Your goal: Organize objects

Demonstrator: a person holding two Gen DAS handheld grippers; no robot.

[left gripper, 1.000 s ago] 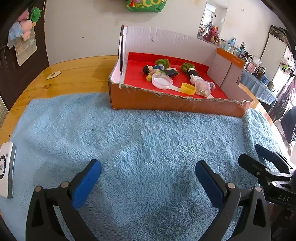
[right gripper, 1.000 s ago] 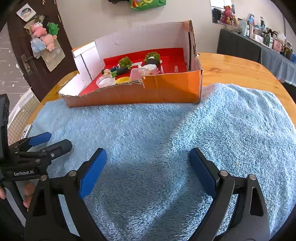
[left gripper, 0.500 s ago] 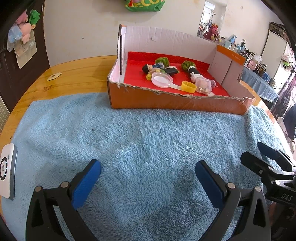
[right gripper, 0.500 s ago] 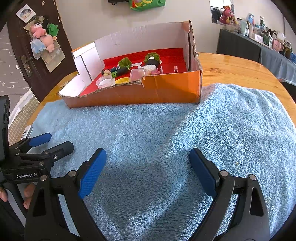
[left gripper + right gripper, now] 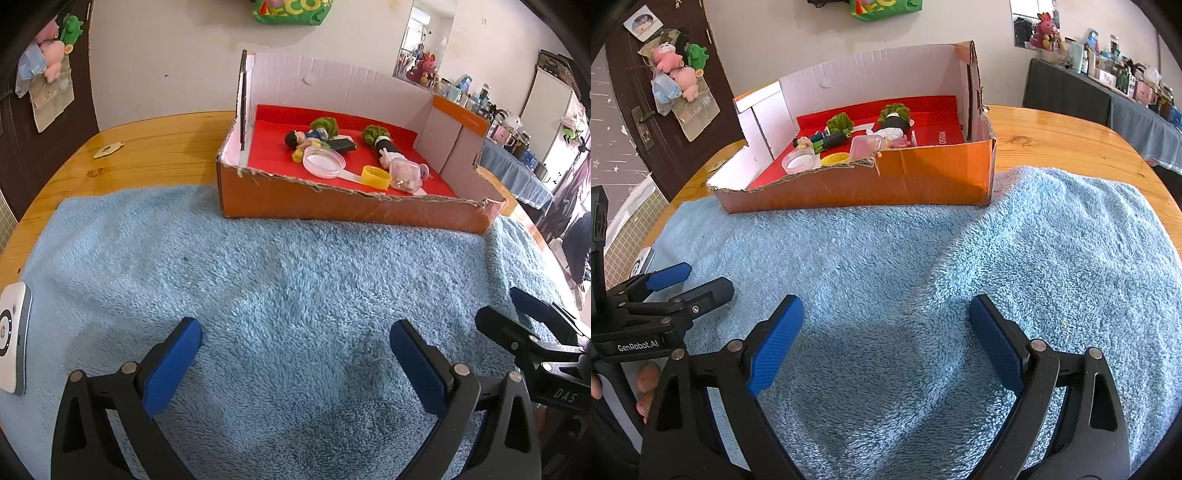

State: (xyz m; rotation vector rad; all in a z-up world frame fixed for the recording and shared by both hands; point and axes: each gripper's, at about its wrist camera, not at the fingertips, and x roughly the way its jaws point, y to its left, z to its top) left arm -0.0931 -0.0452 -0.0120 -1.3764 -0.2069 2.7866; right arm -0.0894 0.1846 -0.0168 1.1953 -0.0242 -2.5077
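Observation:
An orange cardboard box with a red floor stands at the far edge of a blue towel. It also shows in the right wrist view. Inside lie two small dolls with green hair, a clear round lid, a yellow cap and a clear pink container. My left gripper is open and empty above the towel. My right gripper is open and empty above the towel, beside the left one.
A white device lies at the towel's left edge. A small tag lies on the round wooden table. A dark door with hung toys is at the left. A cluttered side table stands at the right.
Both grippers have barely shifted; the box looks slightly nearer in the left wrist view. Nothing was taken hold of or let go.

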